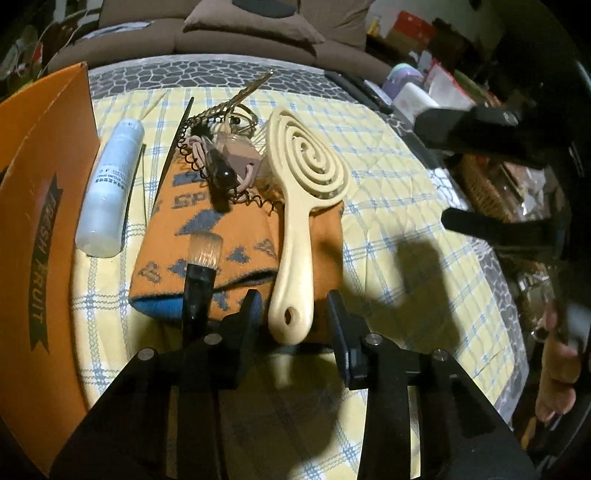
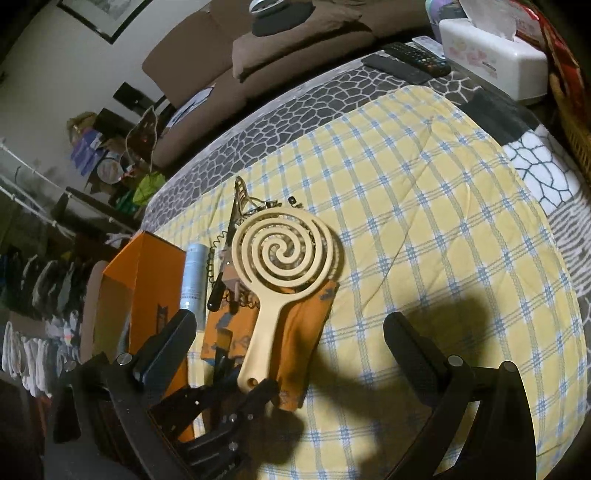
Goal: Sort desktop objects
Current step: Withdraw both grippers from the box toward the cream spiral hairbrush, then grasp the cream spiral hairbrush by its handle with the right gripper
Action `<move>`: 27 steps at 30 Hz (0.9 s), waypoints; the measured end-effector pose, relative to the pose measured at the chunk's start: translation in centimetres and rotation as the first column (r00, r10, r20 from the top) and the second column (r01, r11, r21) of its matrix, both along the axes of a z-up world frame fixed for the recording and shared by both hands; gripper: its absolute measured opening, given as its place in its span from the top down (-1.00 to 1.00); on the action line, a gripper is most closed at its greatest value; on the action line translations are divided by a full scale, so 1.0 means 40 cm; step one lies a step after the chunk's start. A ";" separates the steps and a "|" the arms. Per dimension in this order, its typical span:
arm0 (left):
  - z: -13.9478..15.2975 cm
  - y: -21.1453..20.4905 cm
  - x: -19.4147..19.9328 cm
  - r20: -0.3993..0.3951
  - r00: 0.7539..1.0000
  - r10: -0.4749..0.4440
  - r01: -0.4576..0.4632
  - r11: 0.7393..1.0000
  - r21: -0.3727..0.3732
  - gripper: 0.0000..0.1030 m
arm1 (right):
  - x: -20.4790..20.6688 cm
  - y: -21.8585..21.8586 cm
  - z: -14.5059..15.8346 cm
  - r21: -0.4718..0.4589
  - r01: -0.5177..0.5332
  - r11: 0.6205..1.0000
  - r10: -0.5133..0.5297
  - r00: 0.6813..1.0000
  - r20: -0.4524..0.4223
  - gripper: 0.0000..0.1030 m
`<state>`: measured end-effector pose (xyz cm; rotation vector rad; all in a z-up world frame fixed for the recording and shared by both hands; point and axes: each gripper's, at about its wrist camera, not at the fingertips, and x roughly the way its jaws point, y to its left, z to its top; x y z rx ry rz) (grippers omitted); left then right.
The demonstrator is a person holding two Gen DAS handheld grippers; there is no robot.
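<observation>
Left gripper (image 1: 295,314) sits nearest, black jaws narrowed around the handle end of the cream plastic hairbrush with spiral head (image 1: 303,177); pads just beside the handle, contact not clear. The brush lies on a folded orange knit cloth with grey-blue pattern (image 1: 207,236), toward the left edge of the yellow checked tablecloth (image 1: 406,184). A black-handled makeup brush with pale bristles (image 1: 201,273) lies on the cloth just left of the handle. Right gripper (image 2: 291,343) hangs above bare tablecloth to the right of the brush, jaws wide, nothing between them. Further left, a white cylindrical bottle (image 1: 110,188) lies beside an orange cardboard box printed "FRESH FRUIT" (image 1: 40,206) at the left edge. Beyond the cloth: a heap of hair ties, coil cord and metal clips (image 1: 221,147). Far edge: black remote controls (image 2: 410,61) and white tissue box (image 2: 491,55); behind, a brown sofa (image 1: 251,33).
</observation>
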<state>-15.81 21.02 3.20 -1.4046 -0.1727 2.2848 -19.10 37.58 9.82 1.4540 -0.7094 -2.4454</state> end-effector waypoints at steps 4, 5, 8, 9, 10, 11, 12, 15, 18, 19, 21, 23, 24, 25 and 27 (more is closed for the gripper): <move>-0.001 -0.015 -0.007 0.008 1.000 0.014 -0.014 0.999 0.042 0.59 | 0.001 0.004 -0.001 0.000 0.006 1.000 -0.006 1.000 0.002 -0.99; 0.001 -0.017 -0.006 0.006 1.000 0.016 -0.016 0.999 0.048 0.59 | 0.002 0.005 -0.002 -0.001 0.008 1.000 -0.008 1.000 0.002 -0.99; 0.017 -0.016 -0.003 -0.011 1.000 0.016 -0.015 0.998 0.056 0.60 | -0.001 0.007 -0.007 -0.008 0.013 1.000 -0.013 1.000 0.008 -0.99; 0.028 -0.017 0.001 -0.019 1.000 0.013 -0.012 0.998 0.069 0.62 | -0.003 0.007 -0.009 -0.014 0.014 1.000 -0.014 1.000 0.012 -0.99; 0.035 -0.016 0.003 -0.022 1.000 0.011 -0.009 0.997 0.077 0.62 | -0.004 0.005 -0.010 -0.018 0.014 1.000 -0.014 1.000 0.014 -0.99; 0.042 -0.016 0.004 -0.026 1.000 0.009 -0.006 0.997 0.083 0.63 | -0.005 0.003 -0.012 -0.023 0.013 1.000 -0.012 1.000 0.017 -0.99; 0.049 -0.015 0.007 -0.031 0.999 0.007 -0.005 0.996 0.086 0.63 | -0.007 0.000 -0.013 -0.021 0.010 1.000 -0.009 1.000 0.019 -0.99; 0.058 -0.016 0.009 -0.031 1.000 0.008 -0.005 0.996 0.087 0.63 | -0.010 -0.014 -0.013 -0.004 -0.005 1.000 0.006 1.000 0.017 -0.99; 0.054 -0.024 0.006 -0.019 1.000 0.014 -0.012 0.996 0.085 0.63 | -0.012 -0.025 -0.014 0.012 -0.016 1.000 0.015 1.000 0.017 -0.99; 0.053 -0.025 0.006 -0.017 1.000 0.017 -0.015 0.996 0.086 0.63 | -0.013 -0.029 -0.014 0.020 -0.018 1.000 0.018 1.000 0.016 -0.99; 0.050 -0.029 0.006 -0.012 1.000 0.018 -0.017 0.996 0.089 0.63 | -0.013 -0.037 -0.012 0.038 -0.023 0.999 0.022 1.000 0.013 -0.99; 0.050 -0.028 0.006 -0.014 1.000 0.017 -0.016 0.996 0.085 0.63 | -0.014 -0.044 -0.011 0.055 -0.027 0.998 0.027 1.000 0.009 -0.99; 0.049 -0.030 0.005 -0.015 1.000 0.017 -0.015 0.996 0.086 0.63 | -0.013 -0.048 -0.010 0.062 -0.030 0.998 0.030 1.000 0.007 -0.99; 0.050 -0.031 0.007 -0.016 1.000 0.017 -0.016 0.996 0.088 0.63 | -0.013 -0.052 -0.010 0.072 -0.033 0.997 0.033 0.999 0.004 -0.99; 0.051 -0.031 0.010 -0.019 1.000 0.016 -0.015 0.996 0.086 0.63 | -0.012 -0.057 -0.008 0.084 -0.038 0.996 0.038 0.999 0.001 -0.99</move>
